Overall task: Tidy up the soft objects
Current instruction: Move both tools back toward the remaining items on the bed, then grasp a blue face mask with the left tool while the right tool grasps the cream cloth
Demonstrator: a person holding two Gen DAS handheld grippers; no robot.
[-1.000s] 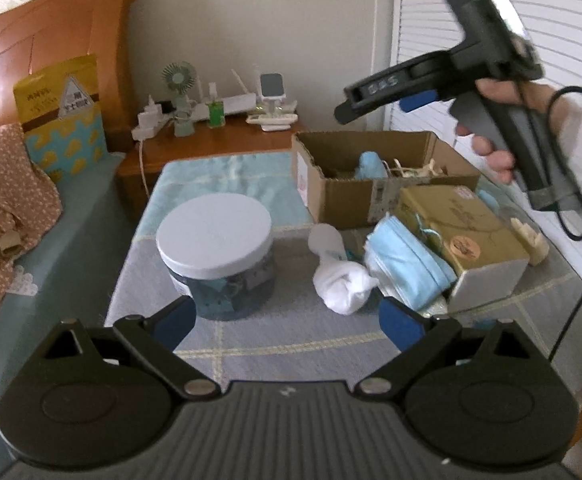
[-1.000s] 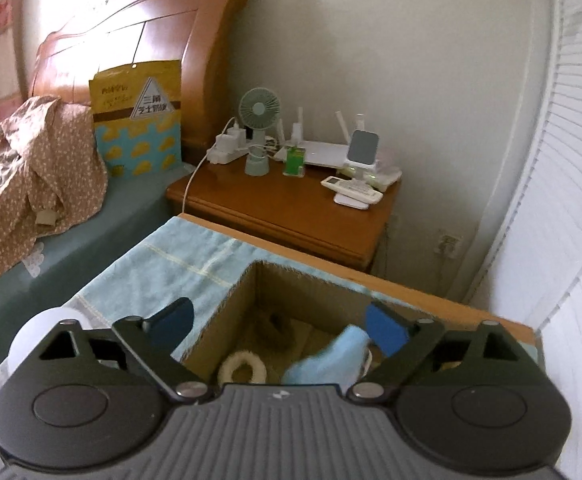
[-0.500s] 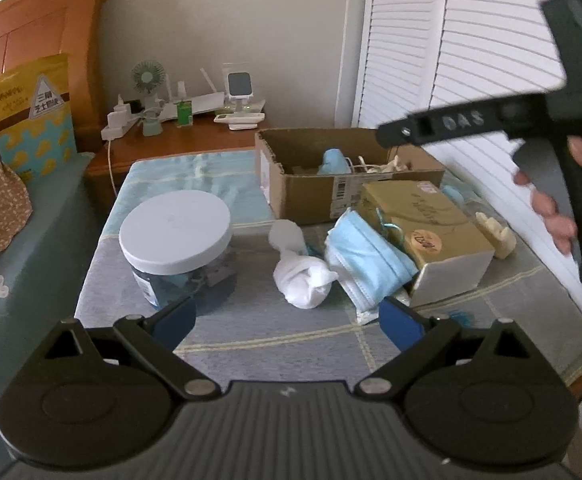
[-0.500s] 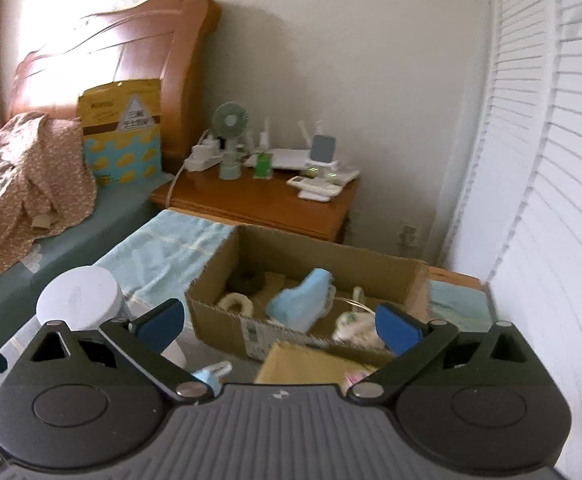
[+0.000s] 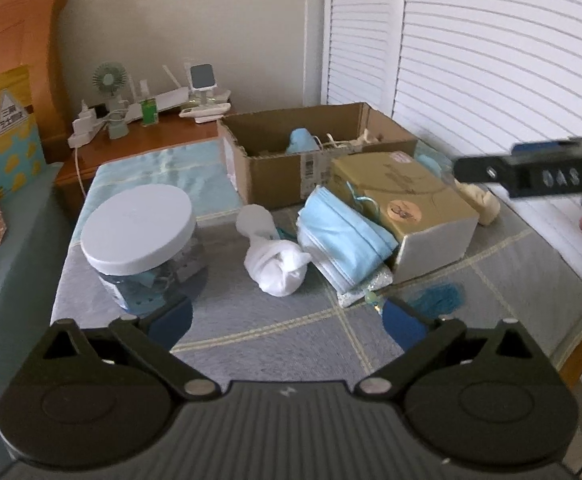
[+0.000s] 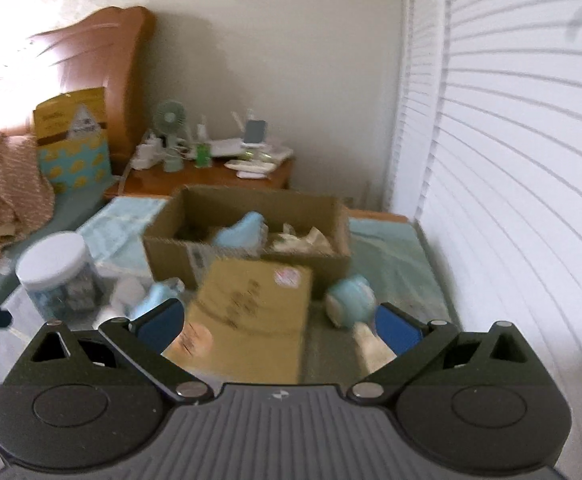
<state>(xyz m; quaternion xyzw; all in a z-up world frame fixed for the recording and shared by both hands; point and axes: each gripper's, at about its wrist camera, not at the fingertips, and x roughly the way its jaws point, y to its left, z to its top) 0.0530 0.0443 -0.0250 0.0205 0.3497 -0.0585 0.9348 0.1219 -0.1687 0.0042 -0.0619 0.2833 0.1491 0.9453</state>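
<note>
Two grippers spread, empty: left gripper [image 5: 287, 316], right gripper [image 6: 277, 320] | risk: your right may nudge gold box [image 6: 251, 312] while reaching lower-right cream soft toy [image 6: 371, 344].

Both wrist views look forward and downward over the desk [image 5: 275, 332]; both include the cardboard box [image 5: 275, 176] [image 6: 171, 248].

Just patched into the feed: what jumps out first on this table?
The open cardboard box at the back, with a light blue soft item inside. In front lies a stack of blue face masks against a gold box, with a white rolled sock to their left.
</note>
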